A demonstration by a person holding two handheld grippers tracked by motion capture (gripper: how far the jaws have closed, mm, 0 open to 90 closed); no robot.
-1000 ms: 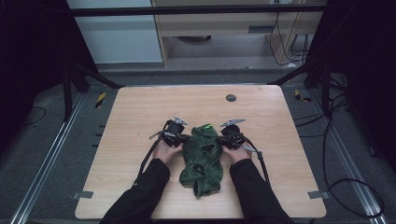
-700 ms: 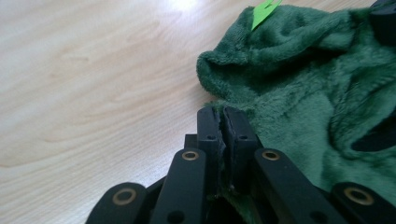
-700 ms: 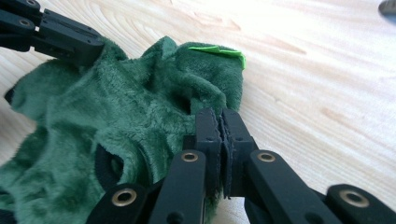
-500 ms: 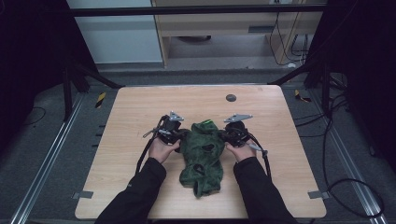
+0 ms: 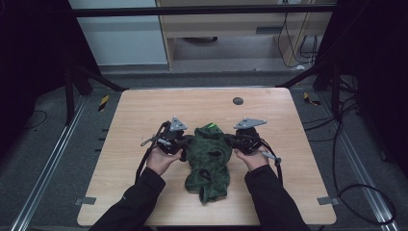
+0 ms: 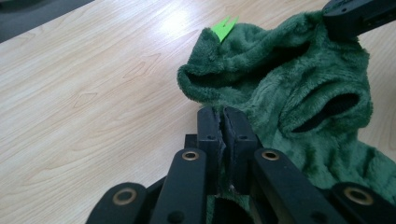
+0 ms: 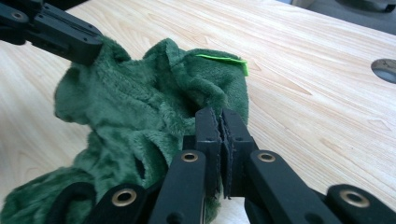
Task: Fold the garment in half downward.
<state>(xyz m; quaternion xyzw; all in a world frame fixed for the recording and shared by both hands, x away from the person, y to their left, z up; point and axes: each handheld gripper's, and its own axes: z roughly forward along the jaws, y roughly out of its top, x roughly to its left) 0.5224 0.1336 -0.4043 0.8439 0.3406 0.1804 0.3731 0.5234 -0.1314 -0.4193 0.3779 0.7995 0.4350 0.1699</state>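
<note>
High view: we hold a fuzzy dark-green garment [image 5: 209, 159] with a bright green tag between our tools — left tool [image 5: 182, 150] and right tool [image 5: 232, 143] each clamped on its upper edge — above the counter [image 5: 298, 144].

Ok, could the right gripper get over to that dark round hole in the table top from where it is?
Probably not as things stand: the right gripper is shut on the green fleece garment, as is the left gripper. The table between it and the round hole is bare, so it would need to let go first.
</note>
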